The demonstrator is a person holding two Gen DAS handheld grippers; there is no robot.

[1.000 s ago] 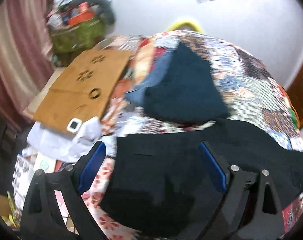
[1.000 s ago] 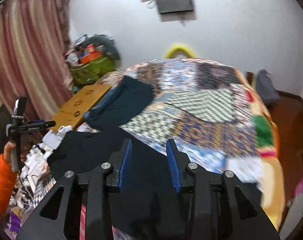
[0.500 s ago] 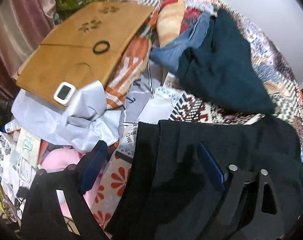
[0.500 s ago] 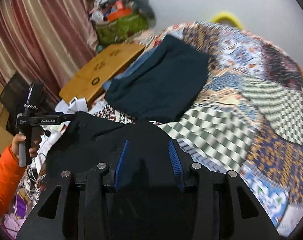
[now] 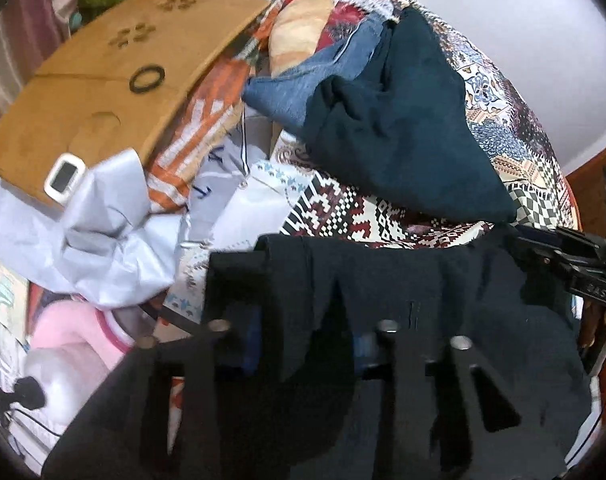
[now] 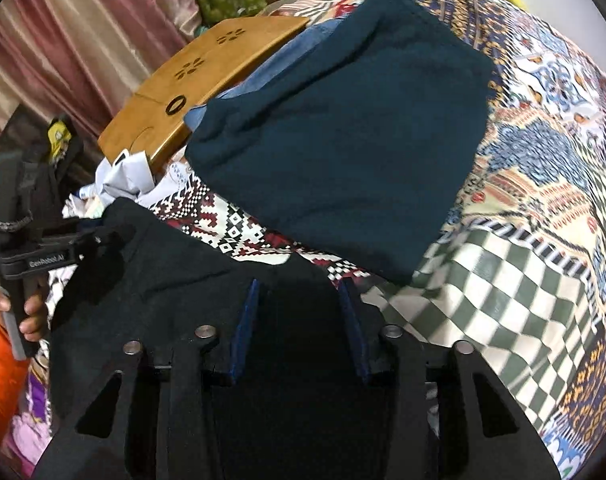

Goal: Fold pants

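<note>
Both grippers dropped onto black cloth pants (image 6: 155, 280) since 1 s ago | pants lie crosswise below folded dark-teal garment (image 6: 343, 140) | left gripper (image 5: 307, 340) pinching left end | right gripper (image 6: 299, 328) spread over right end, not yet gripping

1. The pants (image 6: 175, 276) are spread on the bed (image 6: 515, 264), nearest the cameras.
2. A folded garment (image 6: 343, 152) is laid behind them.
3. A wooden board (image 5: 103, 92) is placed left of that garment.
</note>
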